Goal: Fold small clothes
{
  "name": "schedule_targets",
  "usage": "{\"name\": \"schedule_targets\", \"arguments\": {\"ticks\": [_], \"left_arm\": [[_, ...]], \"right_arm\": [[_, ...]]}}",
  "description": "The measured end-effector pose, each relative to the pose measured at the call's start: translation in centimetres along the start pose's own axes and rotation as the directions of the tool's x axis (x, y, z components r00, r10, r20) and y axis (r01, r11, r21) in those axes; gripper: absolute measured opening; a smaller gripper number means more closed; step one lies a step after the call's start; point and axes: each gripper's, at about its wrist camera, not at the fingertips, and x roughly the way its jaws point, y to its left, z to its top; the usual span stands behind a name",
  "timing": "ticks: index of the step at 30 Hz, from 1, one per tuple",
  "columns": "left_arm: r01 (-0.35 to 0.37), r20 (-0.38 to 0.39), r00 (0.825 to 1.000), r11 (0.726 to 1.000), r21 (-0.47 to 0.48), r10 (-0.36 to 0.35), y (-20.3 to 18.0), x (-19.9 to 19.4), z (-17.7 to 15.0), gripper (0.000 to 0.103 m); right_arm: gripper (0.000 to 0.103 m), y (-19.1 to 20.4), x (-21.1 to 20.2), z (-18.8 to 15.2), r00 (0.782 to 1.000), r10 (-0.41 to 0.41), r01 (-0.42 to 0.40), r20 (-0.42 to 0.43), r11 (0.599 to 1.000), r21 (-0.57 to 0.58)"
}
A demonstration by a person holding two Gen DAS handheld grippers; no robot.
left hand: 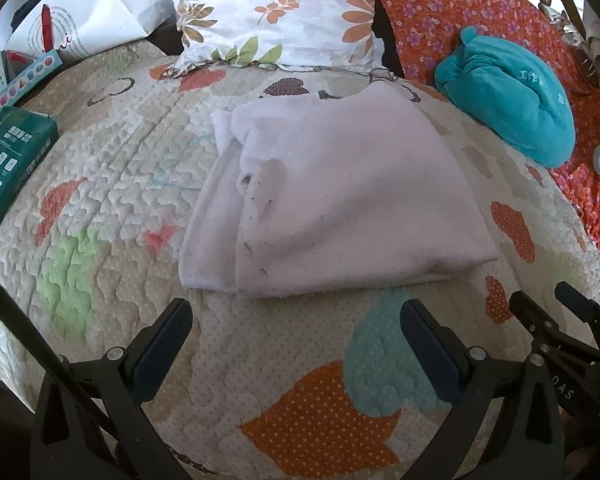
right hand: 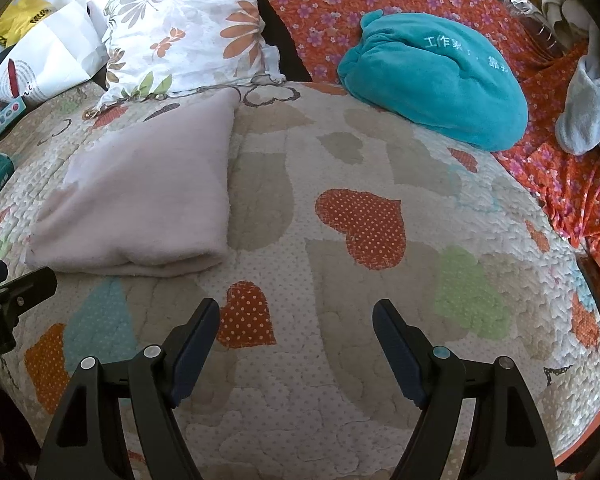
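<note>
A pale pink garment (left hand: 340, 196) lies folded in a thick rectangle on the quilted heart-pattern bedspread (left hand: 112, 208). My left gripper (left hand: 296, 312) is open just short of its near edge, touching nothing. In the right wrist view the same folded garment (right hand: 140, 196) is at the left. My right gripper (right hand: 296, 308) hovers open over bare quilt (right hand: 340, 380), to the right of the garment. The right gripper's fingers (left hand: 540, 312) show at the lower right of the left wrist view, and the left gripper's fingers (right hand: 24, 284) at the left edge of the right wrist view.
A floral pillow (left hand: 276, 12) lies behind the garment. A teal plush bundle (left hand: 512, 100) rests on an orange flowered cover (left hand: 460, 4) at the right. A green box (left hand: 8, 160) and white paper bag (left hand: 88, 20) sit at the left. A grey cloth (right hand: 588, 112) lies far right.
</note>
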Motion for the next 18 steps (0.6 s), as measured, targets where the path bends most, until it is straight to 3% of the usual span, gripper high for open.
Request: {"name": "schedule_targets", "arguments": {"ticks": [18], "left_arm": [[0.016, -0.025, 1.000, 1.000, 0.013, -0.016, -0.06, 0.45, -0.29, 0.103]], "right_arm": [[0.084, 0.16, 0.01, -0.05, 1.000, -0.001, 0.001, -0.001, 1.000, -0.004]]}}
